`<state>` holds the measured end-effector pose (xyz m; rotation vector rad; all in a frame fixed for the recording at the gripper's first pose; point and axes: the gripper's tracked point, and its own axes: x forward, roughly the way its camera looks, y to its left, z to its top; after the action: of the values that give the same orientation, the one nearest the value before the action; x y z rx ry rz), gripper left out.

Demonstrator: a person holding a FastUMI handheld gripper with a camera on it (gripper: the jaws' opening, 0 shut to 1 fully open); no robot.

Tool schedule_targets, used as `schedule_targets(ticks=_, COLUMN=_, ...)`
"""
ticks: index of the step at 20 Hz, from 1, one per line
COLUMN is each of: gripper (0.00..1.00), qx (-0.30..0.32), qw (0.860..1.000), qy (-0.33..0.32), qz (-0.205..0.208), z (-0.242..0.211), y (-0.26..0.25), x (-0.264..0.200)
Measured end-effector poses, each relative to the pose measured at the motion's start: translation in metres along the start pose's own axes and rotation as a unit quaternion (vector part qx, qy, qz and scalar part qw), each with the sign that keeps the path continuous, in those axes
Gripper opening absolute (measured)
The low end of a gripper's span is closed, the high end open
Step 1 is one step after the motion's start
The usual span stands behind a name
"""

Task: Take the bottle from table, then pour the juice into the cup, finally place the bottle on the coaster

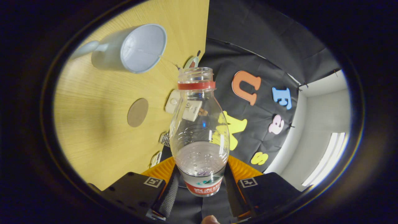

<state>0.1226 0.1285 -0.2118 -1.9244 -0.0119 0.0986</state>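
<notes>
Bottle is clamped, uncapped, between both fingers of the gripper; cup and coaster are seen beyond on the table.

One clear bottle, one white cup and one round coaster at one wooden desk; one gripper.

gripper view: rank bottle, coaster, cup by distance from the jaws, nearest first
1. bottle: between the jaws of the gripper, both fingers pressing its base.
2. coaster: flat on the wooden table, beyond the fingers, beside the bottle's body.
3. cup: farthest, past the coaster on the table.
</notes>
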Motion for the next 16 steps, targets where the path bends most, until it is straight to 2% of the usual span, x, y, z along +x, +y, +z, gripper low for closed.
schedule_targets(ticks=16, gripper=0.75, qx=-0.027, qw=1.000, qy=-0.005, qz=-0.009, z=0.005, y=-0.012, x=0.001)
